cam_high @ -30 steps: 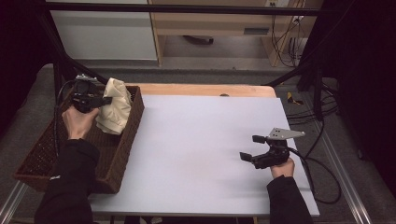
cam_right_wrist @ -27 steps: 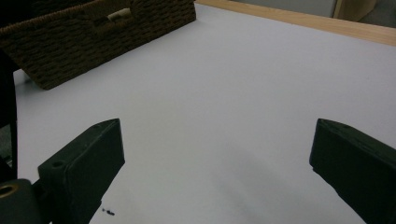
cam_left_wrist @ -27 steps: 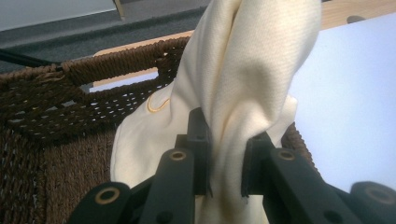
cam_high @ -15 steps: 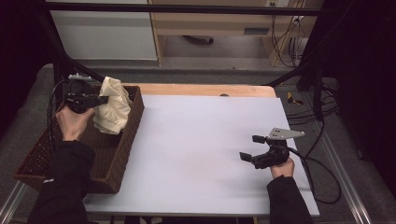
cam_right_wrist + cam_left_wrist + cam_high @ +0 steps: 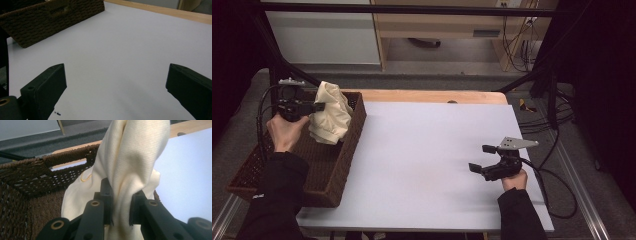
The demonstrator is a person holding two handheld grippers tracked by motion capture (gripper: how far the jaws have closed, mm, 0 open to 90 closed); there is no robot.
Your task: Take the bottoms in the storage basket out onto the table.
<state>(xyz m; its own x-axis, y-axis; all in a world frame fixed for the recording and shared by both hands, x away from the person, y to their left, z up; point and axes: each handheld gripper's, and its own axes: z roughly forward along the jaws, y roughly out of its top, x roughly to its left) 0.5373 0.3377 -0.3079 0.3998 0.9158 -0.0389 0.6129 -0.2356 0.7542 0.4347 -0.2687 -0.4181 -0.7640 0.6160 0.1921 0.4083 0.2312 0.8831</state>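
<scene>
A cream cloth (image 5: 331,112) hangs bunched over the far end of a dark wicker basket (image 5: 334,172) at the table's left side. My left gripper (image 5: 318,106) is shut on a fold of the cream cloth (image 5: 130,170), which rises between its black jaws in the left gripper view; the cloth's lower part droops into the basket. Low over the white table top at the right, my right gripper (image 5: 482,158) is open with nothing between its fingers (image 5: 46,85), and it points left toward the basket (image 5: 50,15).
The white table top (image 5: 427,150) spreads between basket and right gripper, with a wooden strip (image 5: 432,96) along its far edge. Cables (image 5: 557,185) trail off the table's right side. Black frame bars and a cabinet stand beyond the table.
My left gripper has lifted the cloth higher and drawn it slightly toward the left, away from the basket's right wall. The right gripper has stayed still.
</scene>
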